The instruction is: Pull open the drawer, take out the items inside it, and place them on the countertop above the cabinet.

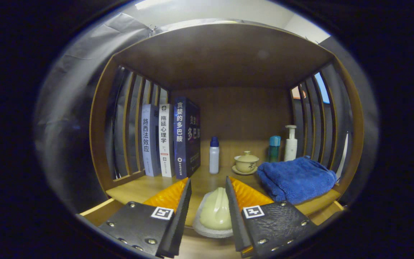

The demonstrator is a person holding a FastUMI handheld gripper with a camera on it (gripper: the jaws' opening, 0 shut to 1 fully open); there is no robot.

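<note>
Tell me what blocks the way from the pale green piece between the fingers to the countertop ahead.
The pale green piece sits between the fingers of the gripper. The countertop just ahead is bare wood. Further on stand a white bottle and a lidded cup, with a blue towel beside them.

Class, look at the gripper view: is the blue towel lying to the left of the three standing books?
No, the blue towel lies on the countertop far right of the books, beside the lidded cup.
</note>
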